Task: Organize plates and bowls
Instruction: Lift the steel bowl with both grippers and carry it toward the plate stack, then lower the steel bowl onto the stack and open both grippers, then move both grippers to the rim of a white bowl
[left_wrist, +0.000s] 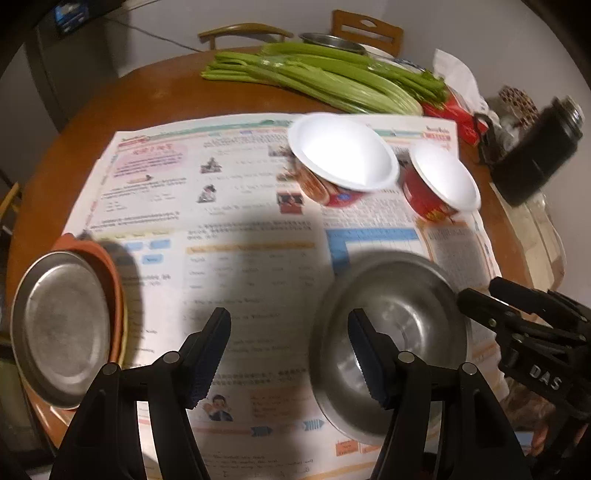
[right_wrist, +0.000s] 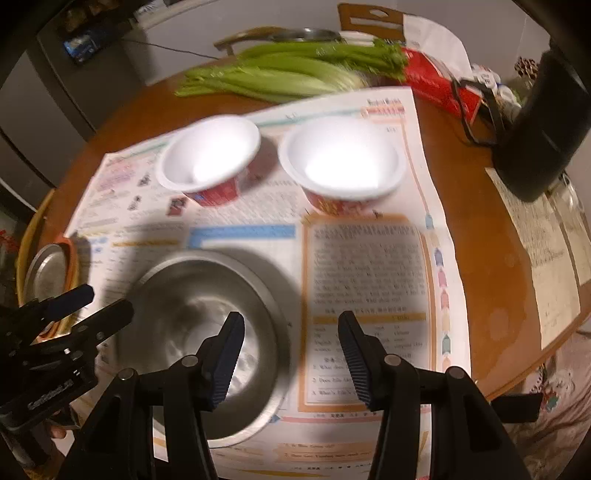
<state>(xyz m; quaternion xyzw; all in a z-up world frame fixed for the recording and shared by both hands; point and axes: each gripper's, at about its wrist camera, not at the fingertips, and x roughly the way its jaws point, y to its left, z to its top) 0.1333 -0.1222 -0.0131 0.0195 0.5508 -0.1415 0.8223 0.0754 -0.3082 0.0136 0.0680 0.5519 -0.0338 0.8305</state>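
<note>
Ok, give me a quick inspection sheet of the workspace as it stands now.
Surface: round wooden table, newspaper spread over it.
Job's things: steel bowl on the paper; two empty paper bowls upright beyond it; steel plate stacked on orange plates at the left edge.
Clutter: celery, red packet, black flask.
Grippers: left gripper open, empty; right gripper open, empty, both above the steel bowl's rim.
Cables: thin cord along the far wall.
Surroundings: wooden chairs behind the table.
</note>
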